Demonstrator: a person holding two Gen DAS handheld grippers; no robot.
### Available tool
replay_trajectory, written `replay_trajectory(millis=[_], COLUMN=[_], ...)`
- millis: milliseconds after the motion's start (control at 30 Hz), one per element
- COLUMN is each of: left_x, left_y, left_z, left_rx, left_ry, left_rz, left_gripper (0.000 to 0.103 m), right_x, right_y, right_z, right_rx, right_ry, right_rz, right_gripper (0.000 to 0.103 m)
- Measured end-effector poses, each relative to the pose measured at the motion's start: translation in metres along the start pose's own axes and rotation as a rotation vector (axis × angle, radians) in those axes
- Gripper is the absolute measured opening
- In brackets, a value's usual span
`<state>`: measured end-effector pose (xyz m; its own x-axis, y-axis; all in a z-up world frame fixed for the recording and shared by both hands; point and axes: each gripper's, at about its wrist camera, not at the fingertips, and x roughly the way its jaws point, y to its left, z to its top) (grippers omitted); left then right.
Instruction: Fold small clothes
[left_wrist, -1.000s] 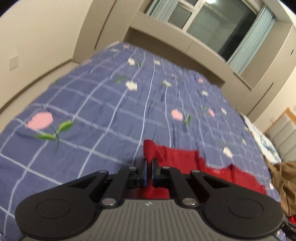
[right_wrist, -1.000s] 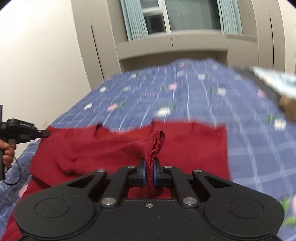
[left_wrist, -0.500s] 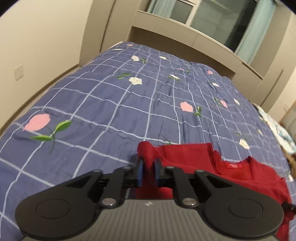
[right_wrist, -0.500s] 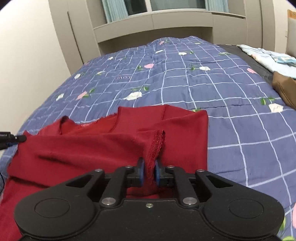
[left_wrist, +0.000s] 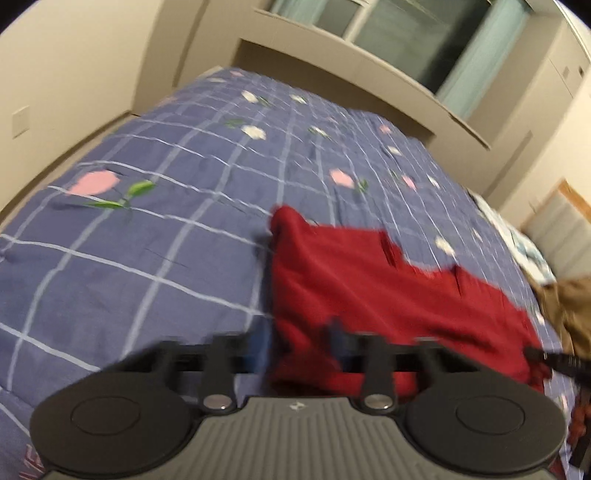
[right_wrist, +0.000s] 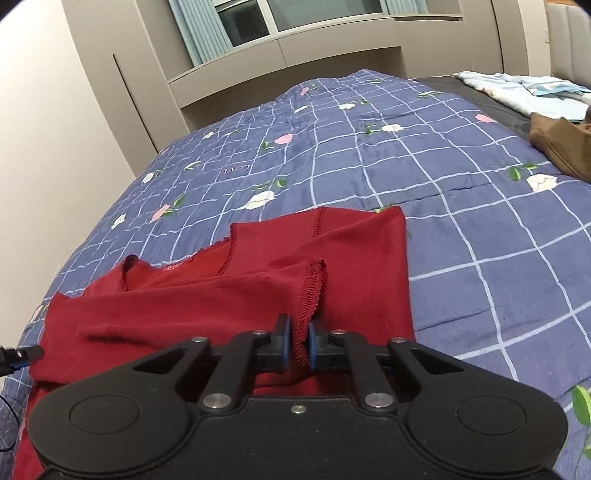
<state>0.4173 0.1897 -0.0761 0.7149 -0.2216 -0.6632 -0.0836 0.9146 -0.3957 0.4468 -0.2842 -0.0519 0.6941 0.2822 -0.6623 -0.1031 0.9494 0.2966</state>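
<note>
We are working over a quilt (right_wrist: 461, 177) checked in blue with flowers, spread across the bed. On it a red top (right_wrist: 207, 295) is lying partly folded, its near part doubled over. A brown garment (right_wrist: 561, 147) is sitting at the quilt's far right edge, well apart from the top. Our right gripper (right_wrist: 301, 341) is pinching the top's stitched hem between narrow jaws. Our left gripper (left_wrist: 295, 345) is standing with its jaws wide apart, the top's edge lying between them; this view is blurring, so we cannot tell whether the fingers are touching the cloth.
</note>
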Motion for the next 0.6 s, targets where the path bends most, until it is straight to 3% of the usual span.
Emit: replay_trajectory(millis=[67, 200, 367, 467, 533, 600], left_x=[0.0, -0.008, 0.0, -0.007, -0.01, -0.005], left_y=[-0.009, -0.019, -0.012, -0.014, -0.017, -0.022], left_z=[-0.001, -0.005, -0.012, -0.002, 0.005, 0.014], left_rx=[0.014, -0.033, -0.041, -0.038, -0.017, 0.0], left_ry=[0.002, -0.019, -0.011, -0.04, -0.084, -0.11], left_rz=[0.042, 0.152, 0.173, 0.176, 0.19, 0.208], left_gripper=[0.006, 0.004, 0.007, 0.026, 0.055, 0.057], right_x=[-0.001, -0.001, 0.004, -0.007, -0.012, -0.01], right_y=[-0.001, 0.001, 0.006, 0.014, 0.023, 0.03], right_z=[-0.001, -0.003, -0.008, -0.008, -0.007, -0.004], right_rx=[-0.001, -0.013, -0.065, -0.13, -0.19, -0.227], right_ry=[-0.005, -0.011, -0.005, -0.053, -0.1, -0.122], right_rz=[-0.007, -0.042, -0.067, -0.098, -0.12, -0.126], right_gripper=[0.004, 0.003, 0.005, 0.022, 0.031, 0.039])
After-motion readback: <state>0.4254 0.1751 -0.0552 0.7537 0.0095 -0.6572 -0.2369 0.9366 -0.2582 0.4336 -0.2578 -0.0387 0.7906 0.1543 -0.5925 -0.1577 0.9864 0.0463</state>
